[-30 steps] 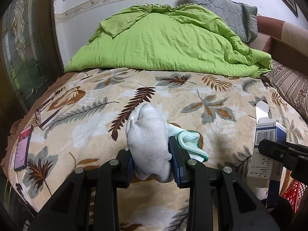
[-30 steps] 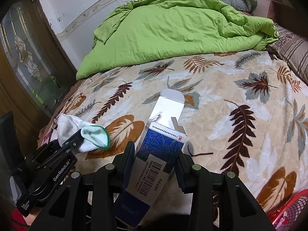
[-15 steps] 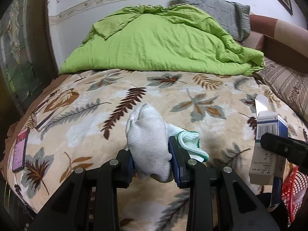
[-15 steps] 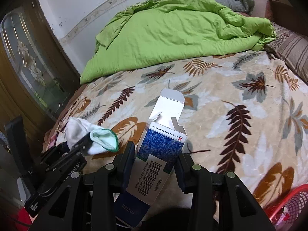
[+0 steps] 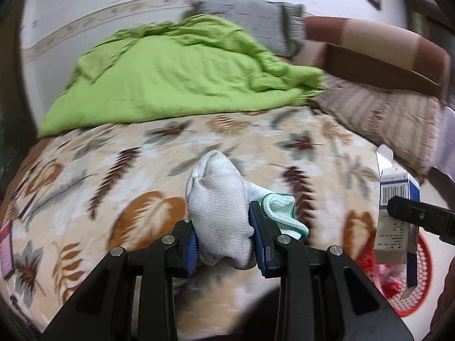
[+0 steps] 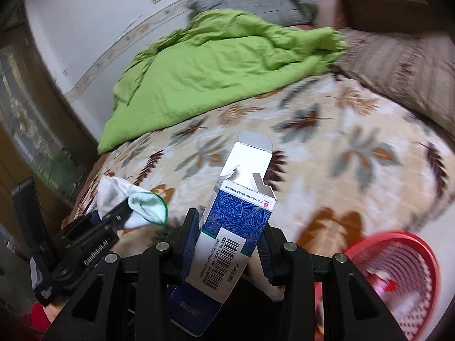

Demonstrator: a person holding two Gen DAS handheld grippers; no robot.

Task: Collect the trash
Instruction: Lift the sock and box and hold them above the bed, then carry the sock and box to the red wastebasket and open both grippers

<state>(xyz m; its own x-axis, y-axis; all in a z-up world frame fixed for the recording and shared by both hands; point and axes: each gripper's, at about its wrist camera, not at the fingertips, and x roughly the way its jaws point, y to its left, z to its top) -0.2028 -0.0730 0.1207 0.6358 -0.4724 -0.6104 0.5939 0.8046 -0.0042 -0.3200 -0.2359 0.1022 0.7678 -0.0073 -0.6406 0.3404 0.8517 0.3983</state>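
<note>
Your left gripper [image 5: 224, 236] is clamped on a white knit sock [image 5: 219, 213]: both blue pads press into its sides, and the toe end stands up above the fingertips. A mint-green cuff with a darker green edge [image 5: 281, 213] spills out past the right-hand pad. In the right wrist view the same gripper [image 6: 113, 216] appears at lower left, with the sock [image 6: 113, 196] bunched in its jaws.

Your right gripper [image 6: 227, 236] is pinching an open cardboard box [image 6: 236, 216]. The pads bear on its two narrow sides. The box is blue with a leaf pattern and a white barcode label, tilted slightly to the right, with its silver-lined top flap [image 6: 253, 153] raised. No contents are visible through the open top. In the left wrist view the box [image 5: 395, 213] hangs at the right edge, held by one black finger [image 5: 418, 216].

Both items are held clear above the leaf-print bedspread [image 5: 113, 184]. A green quilt [image 5: 170, 79] lies crumpled at the far side, with a grey pillow [image 5: 256, 20] and a striped brown pillow [image 5: 384, 113] near it.

A red mesh basket [image 6: 398, 270] sits below the bed edge at lower right, just beside the right gripper. It holds something pink and red, probably wrappers, though blur prevents identification. A phone [image 5: 5, 253] lies at the left edge of the bedspread.
</note>
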